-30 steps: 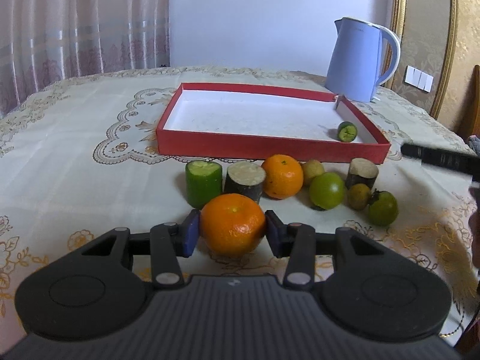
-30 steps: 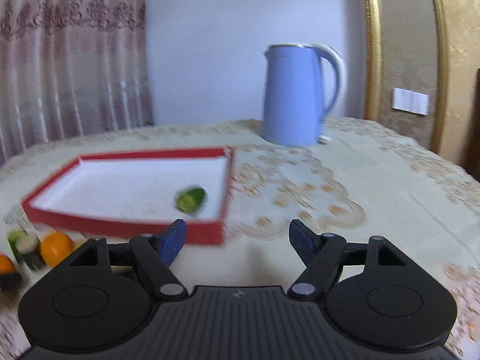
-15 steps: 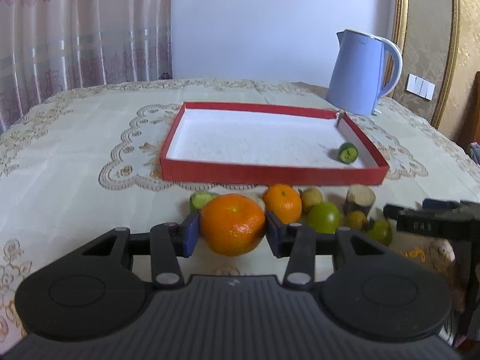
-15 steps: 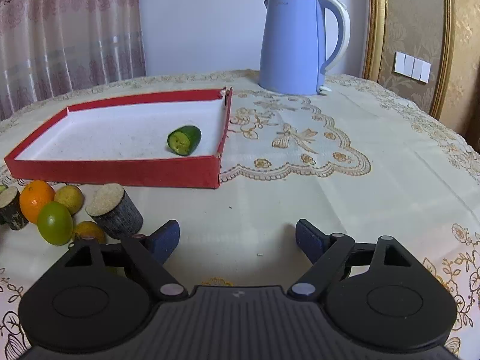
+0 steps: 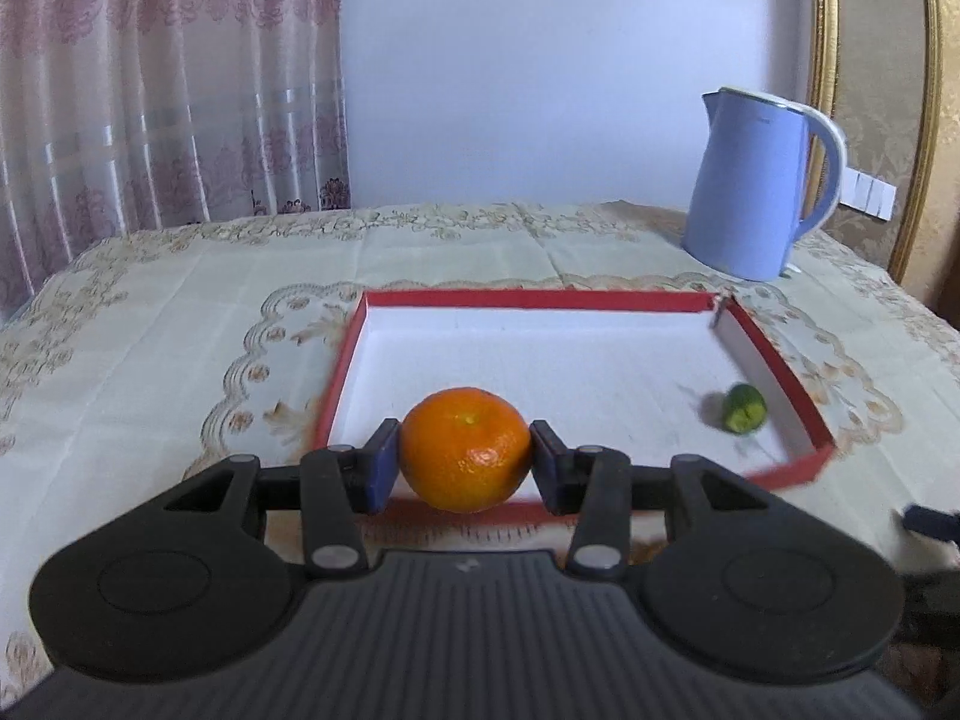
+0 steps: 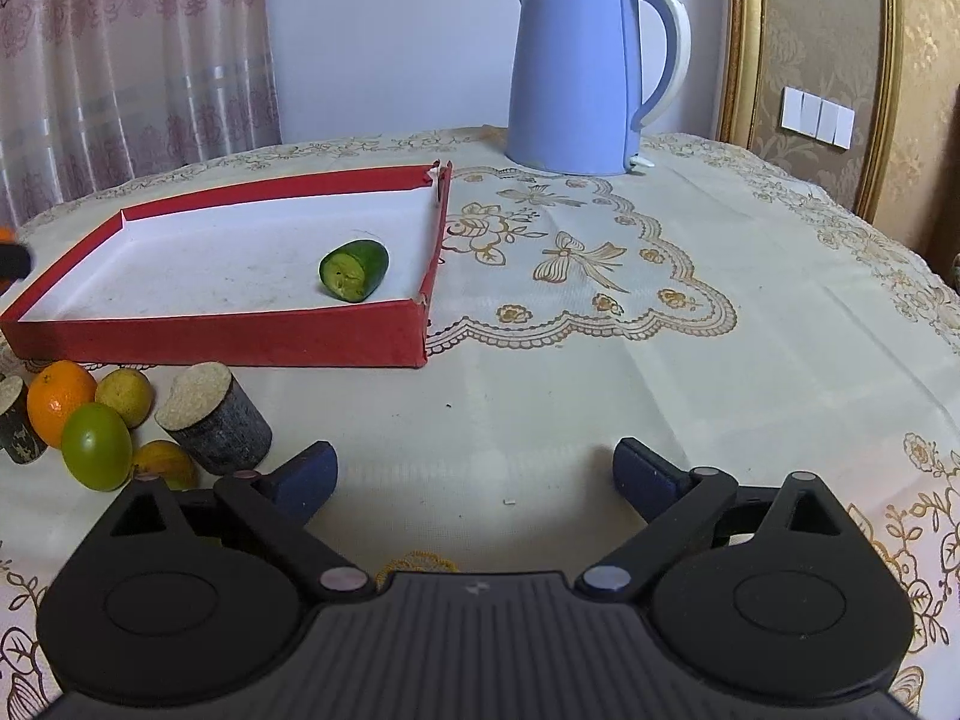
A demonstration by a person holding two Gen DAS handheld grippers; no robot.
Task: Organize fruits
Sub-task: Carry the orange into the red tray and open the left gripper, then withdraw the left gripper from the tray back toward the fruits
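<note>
Left tongs clamp the mandarin above the red tray's near edge, mid-carry; right tongs spread wide, empty; next: lower inside, release.

A table draped in a cream embroidered tablecloth carries everything. On it, a shallow red tray sits at ten o'clock in the right wrist view, a blue kettle at twelve. Along the tray's near wall, at nine o'clock, lie an orange, a green fruit, two yellowish fruits and bark-covered wood stubs.
</note>
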